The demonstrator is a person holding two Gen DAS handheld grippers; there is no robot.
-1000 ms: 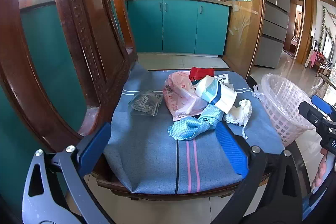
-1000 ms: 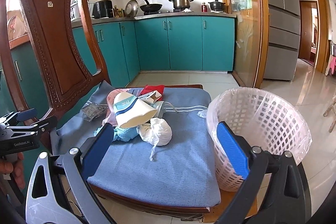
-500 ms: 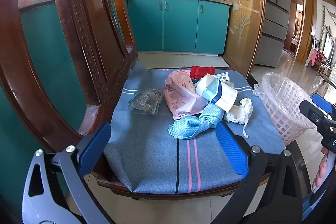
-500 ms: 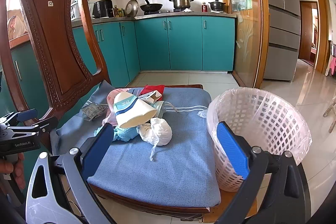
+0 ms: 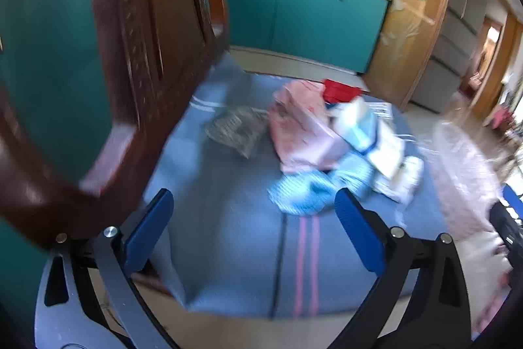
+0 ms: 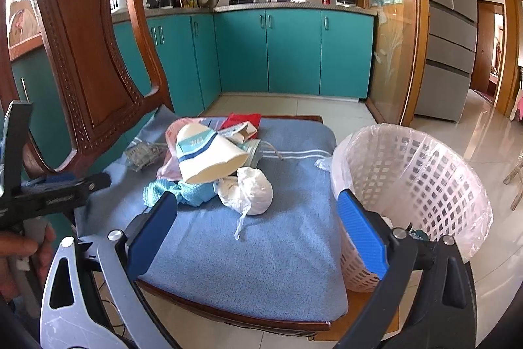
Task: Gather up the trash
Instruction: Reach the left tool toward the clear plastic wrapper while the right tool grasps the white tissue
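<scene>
Trash lies heaped on a blue cushion (image 6: 278, 251) on a wooden chair: a paper cup (image 6: 209, 152) on its side, a white crumpled bag (image 6: 251, 192), a light-blue cloth (image 6: 189, 193), a pink bag (image 5: 304, 126), a red wrapper (image 6: 243, 120) and a grey wrapper (image 5: 237, 128). A white lattice basket (image 6: 425, 185) with a liner stands at the cushion's right. My left gripper (image 5: 251, 231) is open and empty over the cushion's front. My right gripper (image 6: 258, 237) is open and empty, in front of the white bag. The left wrist view is blurred.
The chair's carved back (image 6: 88, 48) rises at the left, close to the left gripper. Teal kitchen cabinets (image 6: 294, 51) with pots on top stand behind. A fridge (image 6: 451, 31) and tiled floor (image 6: 490, 136) are to the right.
My left gripper has swung forward and tilted toward the trash pile, blurring its view. In the right wrist view it has moved in over the cushion's left edge. The right gripper has barely moved.
</scene>
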